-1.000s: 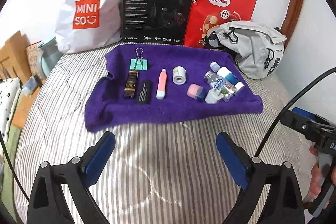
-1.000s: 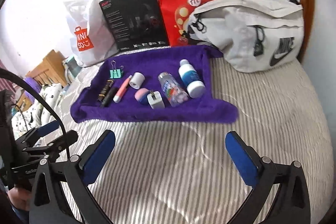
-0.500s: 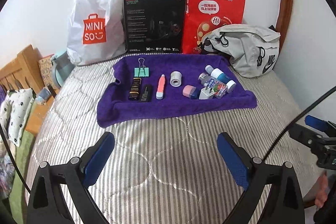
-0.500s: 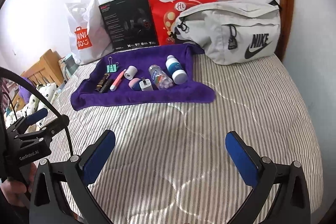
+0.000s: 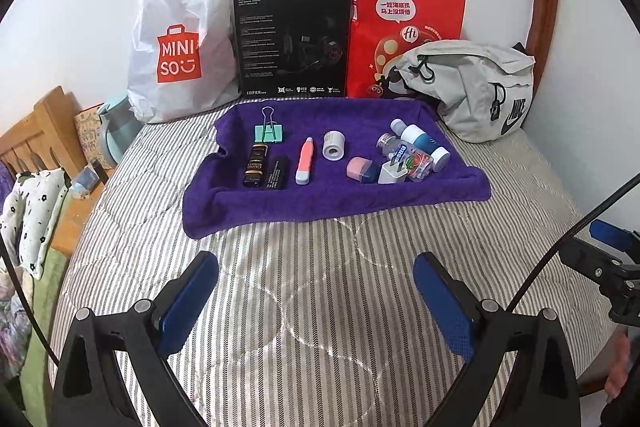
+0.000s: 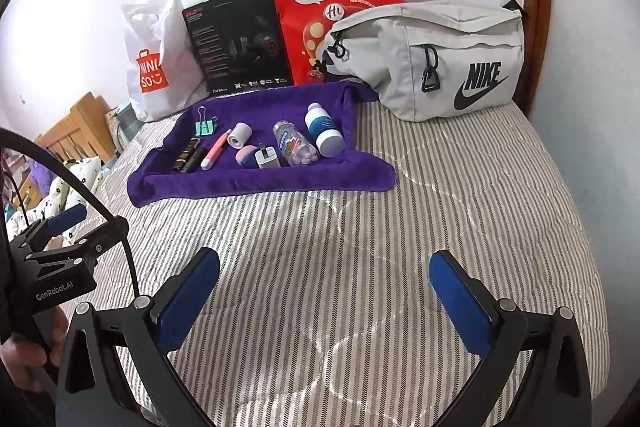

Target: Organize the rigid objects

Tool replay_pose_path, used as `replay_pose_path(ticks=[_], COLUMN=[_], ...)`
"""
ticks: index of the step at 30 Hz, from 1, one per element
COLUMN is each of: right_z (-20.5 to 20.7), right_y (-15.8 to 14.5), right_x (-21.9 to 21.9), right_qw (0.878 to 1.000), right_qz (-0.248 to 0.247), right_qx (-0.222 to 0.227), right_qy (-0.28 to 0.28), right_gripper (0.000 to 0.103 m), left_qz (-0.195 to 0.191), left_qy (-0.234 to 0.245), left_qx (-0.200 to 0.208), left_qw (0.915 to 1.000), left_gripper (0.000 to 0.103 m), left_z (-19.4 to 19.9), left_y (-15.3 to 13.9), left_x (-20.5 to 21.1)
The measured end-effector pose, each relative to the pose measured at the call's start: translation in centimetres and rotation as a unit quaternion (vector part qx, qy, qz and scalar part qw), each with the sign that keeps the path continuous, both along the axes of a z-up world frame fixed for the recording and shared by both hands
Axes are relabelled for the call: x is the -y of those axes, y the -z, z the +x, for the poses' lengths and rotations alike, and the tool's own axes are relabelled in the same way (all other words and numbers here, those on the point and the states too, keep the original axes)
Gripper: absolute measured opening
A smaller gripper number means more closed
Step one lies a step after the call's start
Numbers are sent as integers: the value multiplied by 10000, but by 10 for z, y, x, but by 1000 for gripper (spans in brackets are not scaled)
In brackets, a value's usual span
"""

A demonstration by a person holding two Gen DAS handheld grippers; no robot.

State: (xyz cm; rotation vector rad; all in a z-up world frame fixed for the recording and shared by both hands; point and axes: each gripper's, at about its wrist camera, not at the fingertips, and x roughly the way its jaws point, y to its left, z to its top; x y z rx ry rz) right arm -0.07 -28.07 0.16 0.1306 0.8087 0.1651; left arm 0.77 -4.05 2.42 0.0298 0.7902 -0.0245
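Both your left tongs and right tongs gape wide and empty above the striped bed. The small items lie on the purple towel, rowed left, bottles clustered right: sorting half-begun or nearly finished.

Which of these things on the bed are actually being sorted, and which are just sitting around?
Being sorted, on the purple towel: binder clip, pink pen, tape roll, white charger, two bottles.

Just lying about: Miniso bag, black box, red bag, grey waist bag.
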Motion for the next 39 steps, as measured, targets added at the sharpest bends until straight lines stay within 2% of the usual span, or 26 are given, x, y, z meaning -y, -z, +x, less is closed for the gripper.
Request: replay_pose_path(ticks=[39], right_z=[-7], right_y=[-8], right_x=[-5], right_qw=[9998], right_qz=[-193], right_qx=[51], right_qy=[-9], right_gripper=[103], left_qz=[68], left_qy=[-34], left_qx=[-87], left_qw=[9999], left_gripper=[99], left_z=[-7], left_y=[-2], left_x=[-4])
